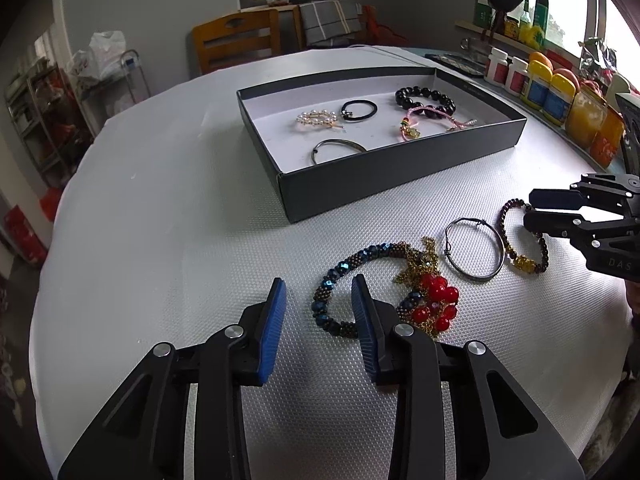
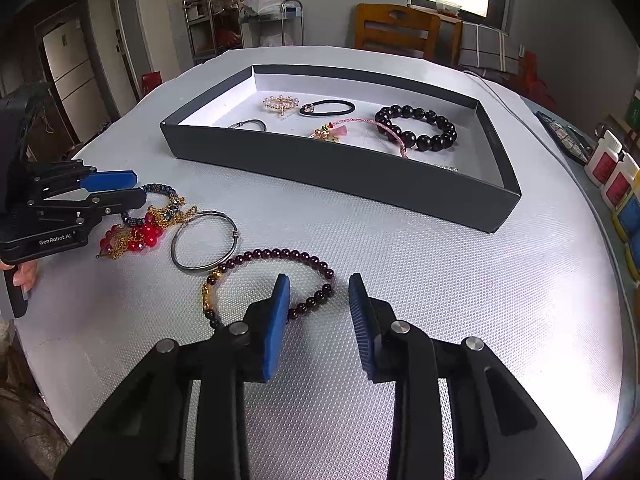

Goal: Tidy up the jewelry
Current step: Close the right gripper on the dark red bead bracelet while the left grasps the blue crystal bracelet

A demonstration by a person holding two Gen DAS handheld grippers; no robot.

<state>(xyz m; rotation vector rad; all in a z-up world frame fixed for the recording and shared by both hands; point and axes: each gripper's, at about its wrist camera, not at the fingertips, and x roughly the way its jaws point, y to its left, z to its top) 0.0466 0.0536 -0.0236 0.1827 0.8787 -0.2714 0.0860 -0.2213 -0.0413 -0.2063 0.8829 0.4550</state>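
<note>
A: Risk noted at the left gripper [image 1: 319, 294]: the blue bangle [image 1: 352, 286] lay tangled with the gold chain [image 1: 420, 264] and red beads [image 1: 436, 304]. A lift would likely drag the whole clump, or shed part of it short of the tray [image 1: 400, 178].

B: And the jaws?

A: Part open. Its right finger stood inside the bangle's ring, the left outside, band between them. No pinch visible.

B: Right gripper [image 2: 319, 294]?

A: Also part open, straddling the garnet bracelet [image 2: 276, 284]: left finger inside the loop, right outside. Pads apart, not clamped. Round beads might roll out of a shallow bite.

B: Anything else loose?

A: A silver bangle [image 2: 205, 240] lay on the table [image 2: 440, 280] between the two, touching nothing held.
</note>
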